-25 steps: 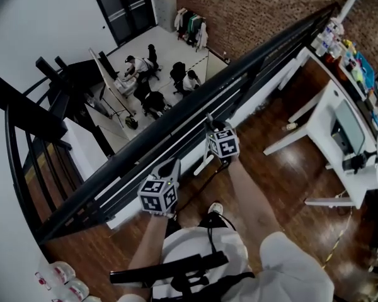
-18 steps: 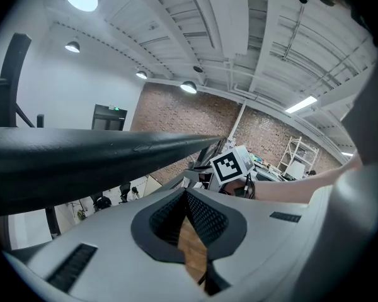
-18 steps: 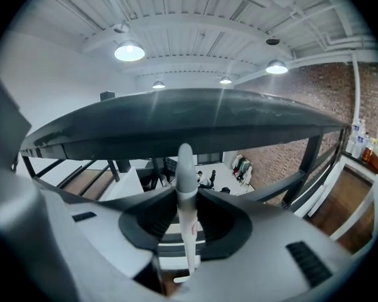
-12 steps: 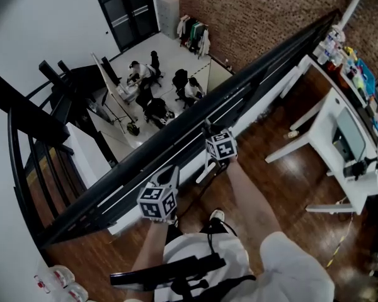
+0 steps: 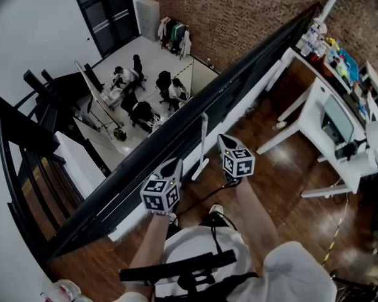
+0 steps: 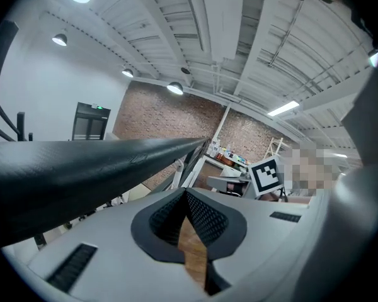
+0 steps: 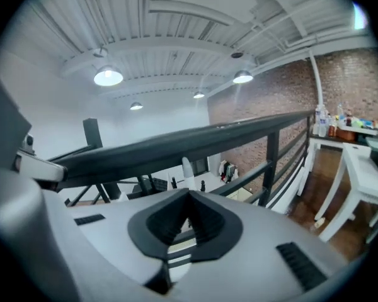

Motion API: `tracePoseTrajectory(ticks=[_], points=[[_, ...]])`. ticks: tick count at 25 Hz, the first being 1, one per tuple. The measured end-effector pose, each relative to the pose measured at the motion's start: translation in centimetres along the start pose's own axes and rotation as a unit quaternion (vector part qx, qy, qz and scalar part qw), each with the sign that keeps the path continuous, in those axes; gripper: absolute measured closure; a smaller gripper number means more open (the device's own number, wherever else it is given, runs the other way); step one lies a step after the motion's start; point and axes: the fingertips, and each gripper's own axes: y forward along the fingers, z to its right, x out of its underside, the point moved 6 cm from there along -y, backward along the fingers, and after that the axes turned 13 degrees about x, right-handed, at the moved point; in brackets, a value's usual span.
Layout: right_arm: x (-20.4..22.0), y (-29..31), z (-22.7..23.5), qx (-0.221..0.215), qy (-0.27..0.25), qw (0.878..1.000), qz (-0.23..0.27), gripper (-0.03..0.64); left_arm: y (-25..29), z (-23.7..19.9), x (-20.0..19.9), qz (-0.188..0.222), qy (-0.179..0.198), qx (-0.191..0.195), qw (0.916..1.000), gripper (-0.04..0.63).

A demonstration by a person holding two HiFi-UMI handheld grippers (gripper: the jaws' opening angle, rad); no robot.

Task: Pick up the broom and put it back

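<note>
Against the black railing (image 5: 252,65) leans a white broom (image 5: 203,137), between the left gripper (image 5: 172,167) and right gripper (image 5: 224,141), both with jaws closed, empty.

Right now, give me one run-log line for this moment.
left gripper: shut, empty | right gripper: shut, empty | broom handle: unheld, upright against railing

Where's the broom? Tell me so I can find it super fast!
Find the long black railing that slants across the head view. About halfway along, a thin stick leans against it: that is the broom. It is the only white pole standing against the dark bars.
</note>
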Motion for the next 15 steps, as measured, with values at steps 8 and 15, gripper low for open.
tracePoseTrajectory(ticks=[8,15], points=[[3.3,-11.1,-2.5,0.067,0.115,0.991,0.013,0.606,-2.6,0.2,0.2,-0.021,0.022,0.079,0.9965,0.607],[4.5,-17.8,-4.6,0.100,0.130,0.986,0.022,0.606,-3.8,2.3,1.2,-0.034,0.034,0.120,0.9916,0.607]])
